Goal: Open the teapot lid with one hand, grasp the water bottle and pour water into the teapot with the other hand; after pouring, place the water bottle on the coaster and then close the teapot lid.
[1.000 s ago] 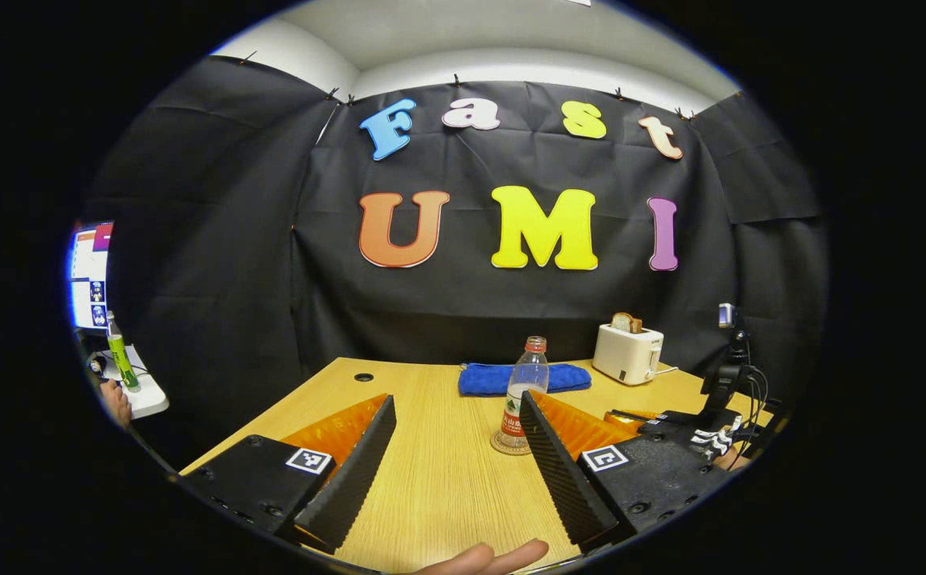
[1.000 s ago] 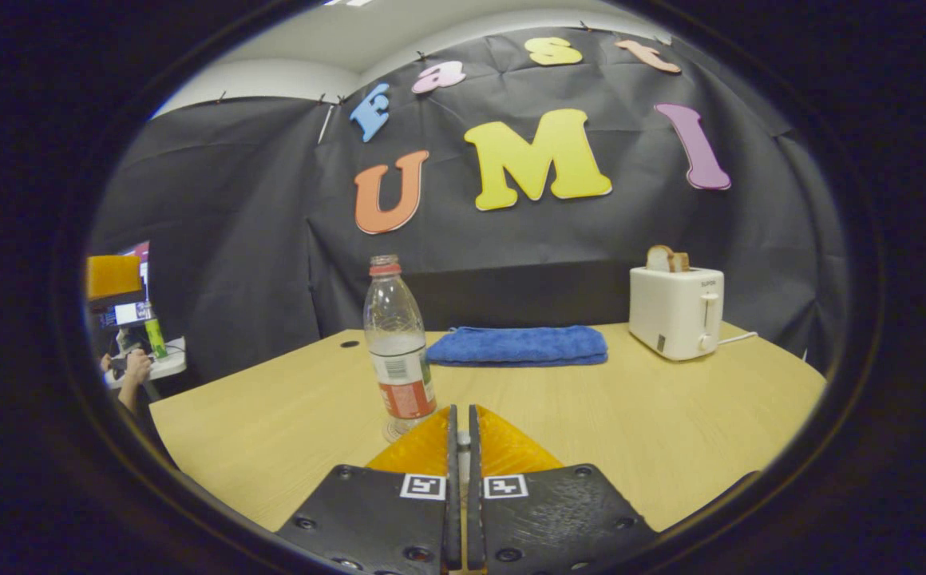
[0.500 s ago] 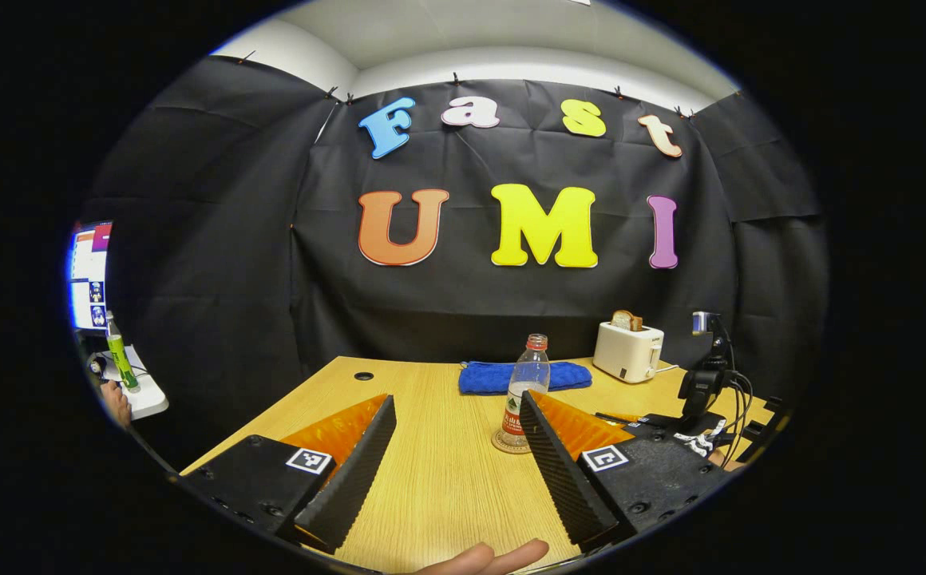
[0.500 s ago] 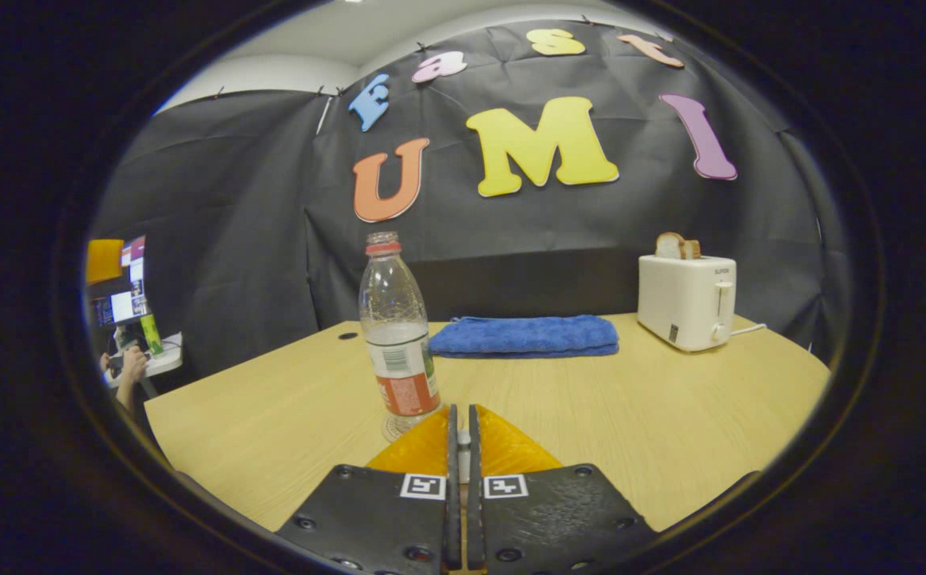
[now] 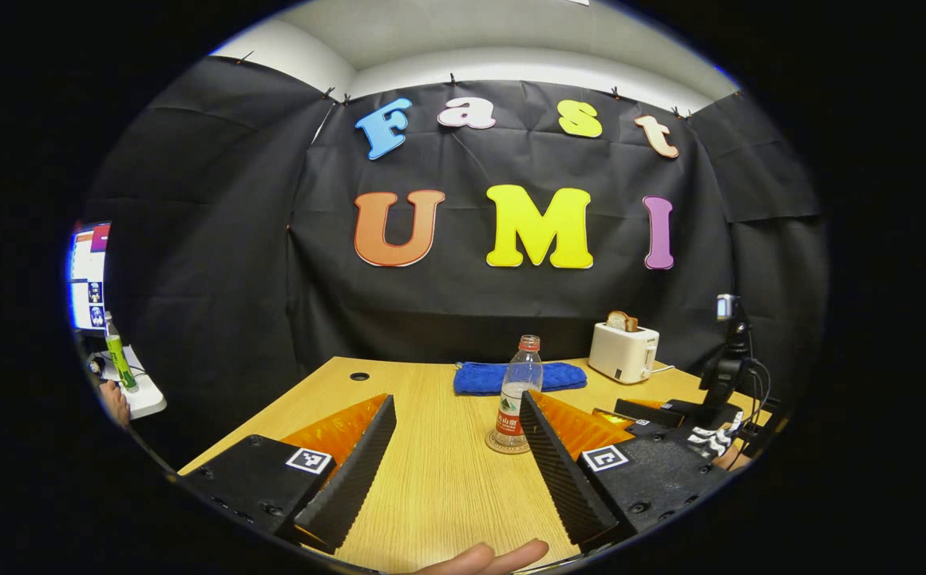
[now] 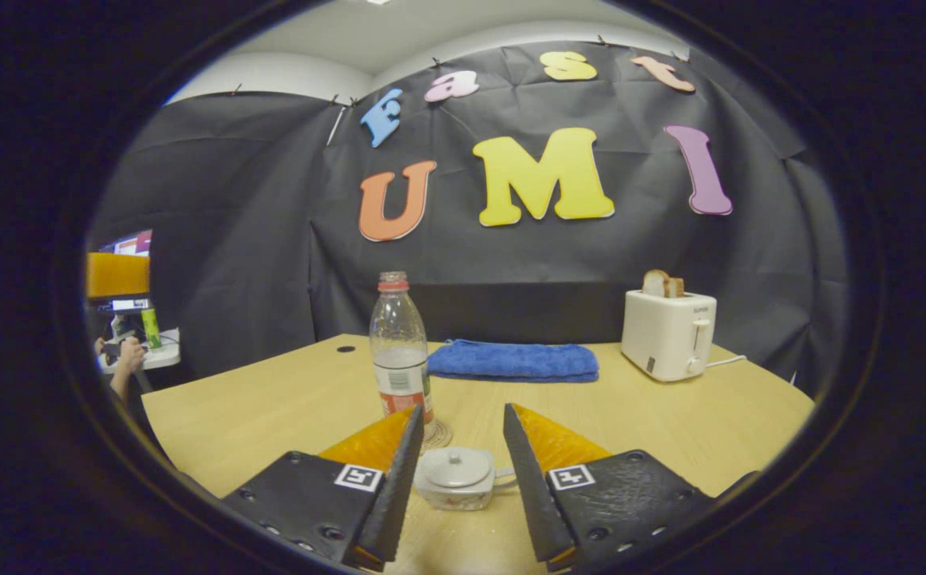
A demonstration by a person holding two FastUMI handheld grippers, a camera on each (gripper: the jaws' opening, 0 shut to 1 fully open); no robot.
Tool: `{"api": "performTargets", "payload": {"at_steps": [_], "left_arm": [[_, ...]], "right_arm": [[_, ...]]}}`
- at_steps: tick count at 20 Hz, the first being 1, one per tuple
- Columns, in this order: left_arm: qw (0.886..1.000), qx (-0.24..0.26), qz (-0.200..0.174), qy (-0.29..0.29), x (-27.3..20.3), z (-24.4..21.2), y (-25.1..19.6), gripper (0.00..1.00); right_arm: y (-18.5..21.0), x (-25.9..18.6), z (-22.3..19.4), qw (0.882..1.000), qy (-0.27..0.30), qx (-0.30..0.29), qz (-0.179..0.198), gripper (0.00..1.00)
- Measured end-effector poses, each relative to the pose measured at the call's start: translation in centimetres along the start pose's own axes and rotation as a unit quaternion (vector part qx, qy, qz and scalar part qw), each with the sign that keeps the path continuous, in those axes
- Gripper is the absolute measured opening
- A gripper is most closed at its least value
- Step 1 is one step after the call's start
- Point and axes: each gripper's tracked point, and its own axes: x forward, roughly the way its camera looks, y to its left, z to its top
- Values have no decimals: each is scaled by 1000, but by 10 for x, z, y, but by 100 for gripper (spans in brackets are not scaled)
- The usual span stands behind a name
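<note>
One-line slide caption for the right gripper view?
Open right gripper poised over the lidded teapot; water bottle stands on its coaster.

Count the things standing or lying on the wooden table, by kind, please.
Water bottle: 1
Coaster: 1
Teapot: 1
Blue towel: 1
Toaster: 1
Total: 5

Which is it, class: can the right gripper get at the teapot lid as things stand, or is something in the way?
Probably yes. The right gripper is open, and the teapot with its lid on sits between its fingers with nothing between. The water bottle stands behind, on its coaster.
</note>
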Motion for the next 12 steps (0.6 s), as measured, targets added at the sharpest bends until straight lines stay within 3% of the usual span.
{"api": "performTargets", "payload": {"at_steps": [6, 10, 12], "left_arm": [[1000, 15, 2, 0, -3, 0, -12, 98], [1000, 29, 7, 0, -1, -3, -20, 98], [1000, 31, 4, 0, -1, -5, -30, 98]], "right_arm": [[-17, -61, 32, 999, -28, -17, -19, 85], [-42, -104, 40, 998, -25, -14, -50, 95], [-56, -124, 44, 997, -25, -14, -72, 94]]}}
